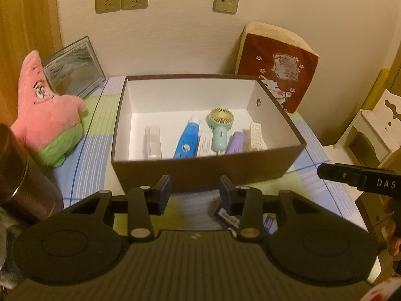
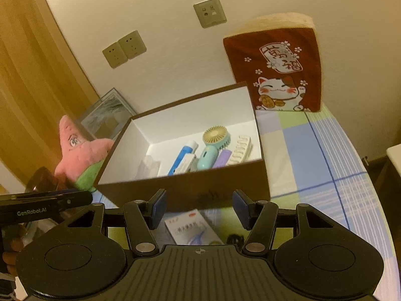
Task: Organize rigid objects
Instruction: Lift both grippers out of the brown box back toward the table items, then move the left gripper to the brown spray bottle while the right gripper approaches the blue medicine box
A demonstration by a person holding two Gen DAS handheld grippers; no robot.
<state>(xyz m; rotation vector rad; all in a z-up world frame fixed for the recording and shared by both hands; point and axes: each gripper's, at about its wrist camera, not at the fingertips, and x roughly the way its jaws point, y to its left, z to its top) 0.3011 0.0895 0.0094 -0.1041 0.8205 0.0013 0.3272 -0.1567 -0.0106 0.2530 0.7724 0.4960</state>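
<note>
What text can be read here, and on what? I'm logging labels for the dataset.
"DAS": side of the right tool.
"GenRobot.AI": side of the left tool.
"萬福": plaque on the red cat cushion.
White packet before the box: print blurred, unreadable.

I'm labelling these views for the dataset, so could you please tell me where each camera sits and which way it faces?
Left wrist: on the left gripper, angled down at the brown box; open fingers, the right gripper's tip at the right edge.
Right wrist: on the right gripper, facing the box from its right; open fingers, left gripper at the left edge.
Shared: box, pink plush, cat cushion.
</note>
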